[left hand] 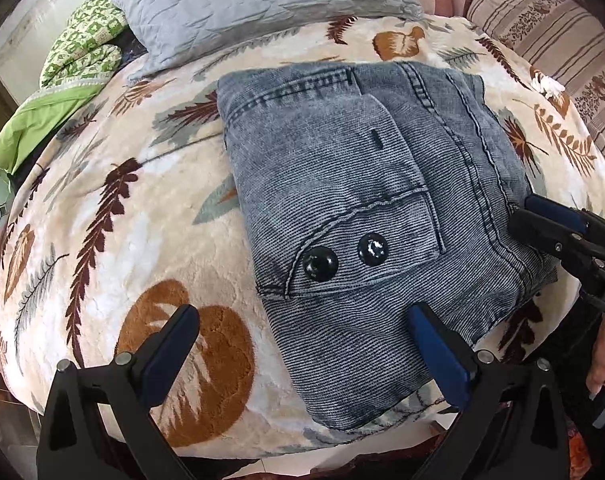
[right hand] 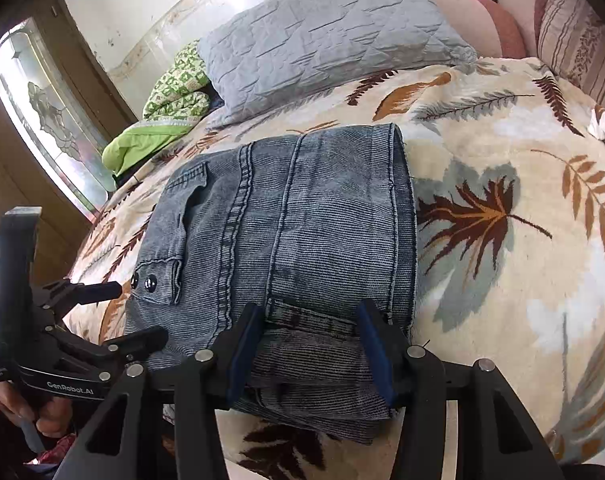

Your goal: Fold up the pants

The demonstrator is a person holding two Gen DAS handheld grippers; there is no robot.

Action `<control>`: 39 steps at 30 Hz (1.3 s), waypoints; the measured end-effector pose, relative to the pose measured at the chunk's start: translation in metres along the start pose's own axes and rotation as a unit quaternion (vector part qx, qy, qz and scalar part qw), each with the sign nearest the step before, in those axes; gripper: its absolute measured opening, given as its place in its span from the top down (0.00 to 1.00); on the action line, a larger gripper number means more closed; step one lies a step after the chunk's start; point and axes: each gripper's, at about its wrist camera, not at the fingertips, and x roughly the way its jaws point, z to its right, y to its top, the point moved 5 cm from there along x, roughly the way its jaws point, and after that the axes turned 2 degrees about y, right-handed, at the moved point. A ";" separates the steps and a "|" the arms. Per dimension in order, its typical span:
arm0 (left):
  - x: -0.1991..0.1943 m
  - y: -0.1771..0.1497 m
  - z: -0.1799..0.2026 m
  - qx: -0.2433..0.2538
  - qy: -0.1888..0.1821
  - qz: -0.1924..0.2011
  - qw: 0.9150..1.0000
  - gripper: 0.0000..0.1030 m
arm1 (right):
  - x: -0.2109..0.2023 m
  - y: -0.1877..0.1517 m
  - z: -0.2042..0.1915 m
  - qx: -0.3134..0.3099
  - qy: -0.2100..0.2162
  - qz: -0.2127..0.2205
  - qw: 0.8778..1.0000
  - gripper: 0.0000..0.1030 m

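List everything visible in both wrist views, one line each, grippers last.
folded blue-grey denim pants: 1, on the blanket, centre, two black snap buttons on the pocket flap
cream leaf-print fleece blanket: 1, covers the bed
grey quilted pillow: 1, bed head
green patterned quilt: 1, bunched beside the pillow
striped beige cushion: 1, far corner
left gripper: black, blue pads, open, over the pants' near edge
right gripper: black, blue pads, straddling the folded pants' near end; contact unclear

Both wrist views look down, close, at pants (left hand: 354, 216).
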 end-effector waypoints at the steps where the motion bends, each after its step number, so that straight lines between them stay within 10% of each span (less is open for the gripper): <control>1: -0.003 0.001 0.001 0.002 0.003 0.005 1.000 0.00 | 0.000 0.001 0.000 0.000 0.001 0.001 1.000 0.47; 16: -0.089 0.036 -0.059 -0.078 0.102 0.138 0.982 0.00 | -0.001 0.001 0.005 0.018 0.027 0.009 0.999 0.47; 32: -0.096 0.038 -0.054 -0.079 0.069 0.138 0.985 0.00 | -0.003 0.003 0.005 0.021 0.023 0.007 0.999 0.46; 39: -0.098 0.033 -0.070 -0.076 0.095 0.136 0.983 0.00 | -0.065 0.067 -0.021 0.097 0.020 0.027 0.995 0.47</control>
